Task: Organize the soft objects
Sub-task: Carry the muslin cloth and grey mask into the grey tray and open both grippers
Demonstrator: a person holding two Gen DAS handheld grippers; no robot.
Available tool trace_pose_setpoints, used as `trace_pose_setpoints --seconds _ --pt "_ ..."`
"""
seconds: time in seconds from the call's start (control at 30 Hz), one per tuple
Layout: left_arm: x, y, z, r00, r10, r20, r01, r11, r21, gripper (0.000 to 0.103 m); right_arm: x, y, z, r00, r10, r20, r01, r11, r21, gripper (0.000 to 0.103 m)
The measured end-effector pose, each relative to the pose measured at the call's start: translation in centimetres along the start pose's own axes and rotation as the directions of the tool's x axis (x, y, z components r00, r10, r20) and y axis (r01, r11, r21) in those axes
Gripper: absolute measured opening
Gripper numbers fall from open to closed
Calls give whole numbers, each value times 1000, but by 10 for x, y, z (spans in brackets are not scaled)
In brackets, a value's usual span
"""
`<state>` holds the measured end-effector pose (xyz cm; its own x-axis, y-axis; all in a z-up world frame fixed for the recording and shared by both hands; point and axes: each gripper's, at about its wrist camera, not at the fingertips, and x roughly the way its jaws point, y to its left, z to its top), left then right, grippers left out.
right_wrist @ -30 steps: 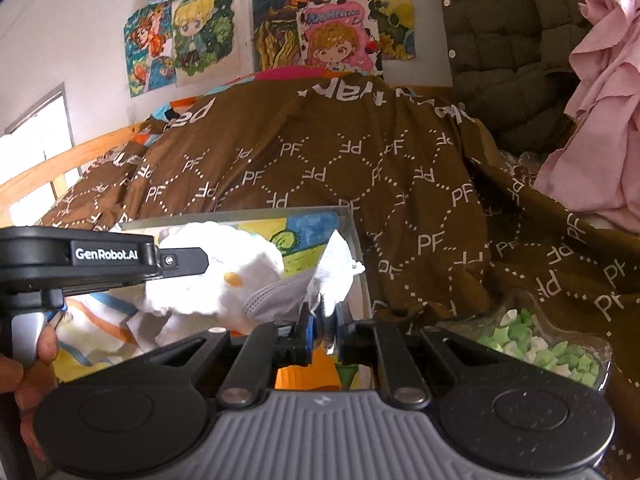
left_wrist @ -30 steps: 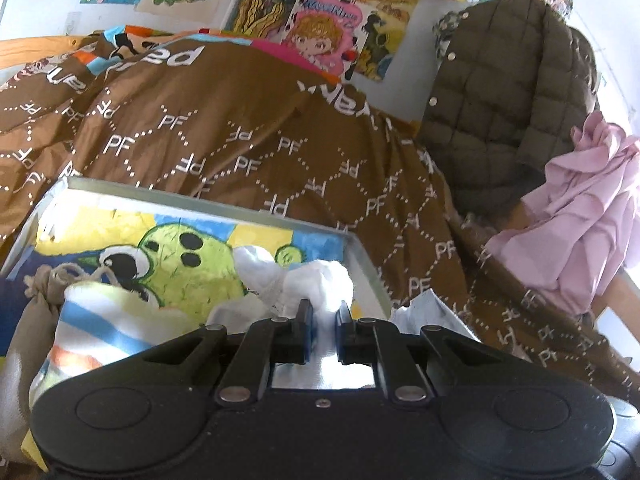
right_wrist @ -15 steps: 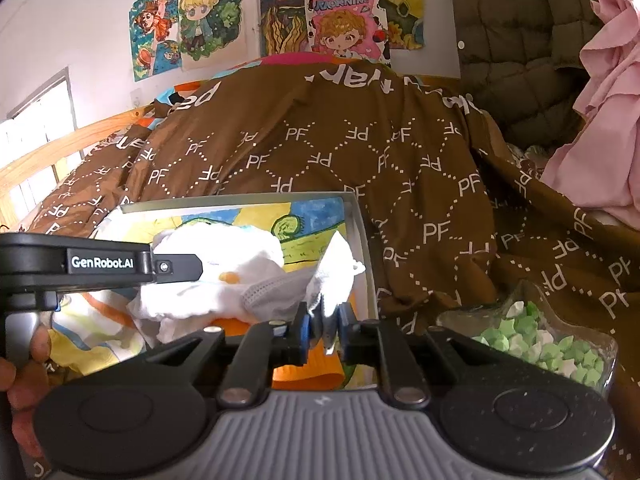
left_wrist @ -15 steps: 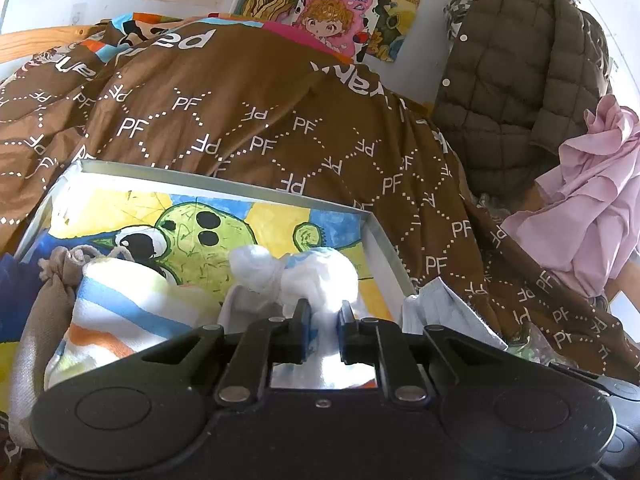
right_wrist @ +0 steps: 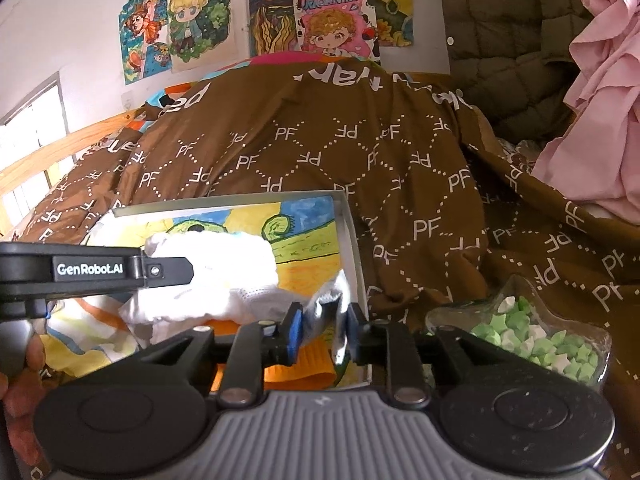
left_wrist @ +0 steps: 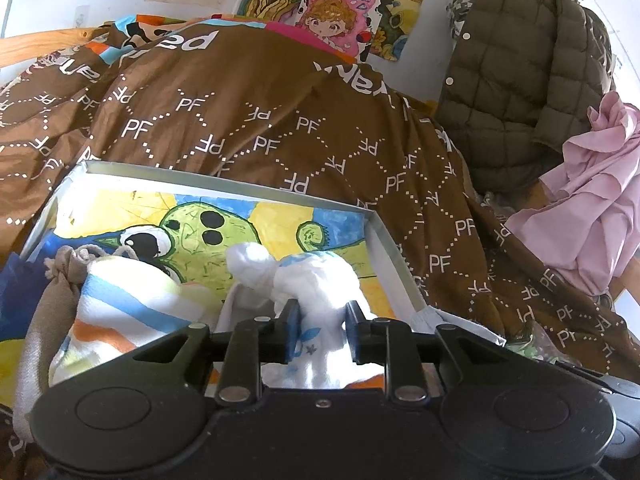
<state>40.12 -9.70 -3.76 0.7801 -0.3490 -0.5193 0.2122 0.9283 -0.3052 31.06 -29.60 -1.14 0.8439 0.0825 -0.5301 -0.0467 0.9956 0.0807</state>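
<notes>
Both claws sit low over a shallow box [left_wrist: 384, 240] that rests on the bed, and each is letting go of the same bunched white cloth [left_wrist: 320, 280]. The left claw [left_wrist: 320, 328] has its jaws opening, with a fold of that cloth still standing between them but the pads no longer pinching it. The right claw [right_wrist: 320, 328] is likewise opening around the cloth's other end, a thin grey-white corner rising between its jaws. Held at two ends like this, the cloth seems to have been carried as a bundle so that it drops inside the box walls, ahead of both claws.

Just left of the left claw lie a striped cloth [left_wrist: 132, 304] and a tan drawstring bag [left_wrist: 48, 308], so the box is already partly filled. An orange piece [right_wrist: 304, 364] lies under the right claw. To the right of the right claw, close beside the box, a clear star-shaped dish [right_wrist: 532, 332] of small green and white paper stars could be knocked on withdrawal. The brown patterned quilt [left_wrist: 260, 120] rises beyond the box; a quilted jacket [left_wrist: 512, 80] and pink garment [left_wrist: 592, 200] hang farther right.
</notes>
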Motion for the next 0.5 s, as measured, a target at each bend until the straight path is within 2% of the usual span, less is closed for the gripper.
trace_pose_setpoints --seconds 0.27,0.43,0.5 --pt "-15 -4 2 1000 21 6 -21 1000 8 50 -11 -2 4 1000 4 28 -4 1000 13 45" --pt "-30 -10 5 1000 27 15 -27 999 26 58 -20 -4 7 999 9 45 -10 1000 23 54" --pt "-38 -12 7 999 33 23 -34 999 33 65 -26 -7 9 998 11 56 -13 999 35 59"
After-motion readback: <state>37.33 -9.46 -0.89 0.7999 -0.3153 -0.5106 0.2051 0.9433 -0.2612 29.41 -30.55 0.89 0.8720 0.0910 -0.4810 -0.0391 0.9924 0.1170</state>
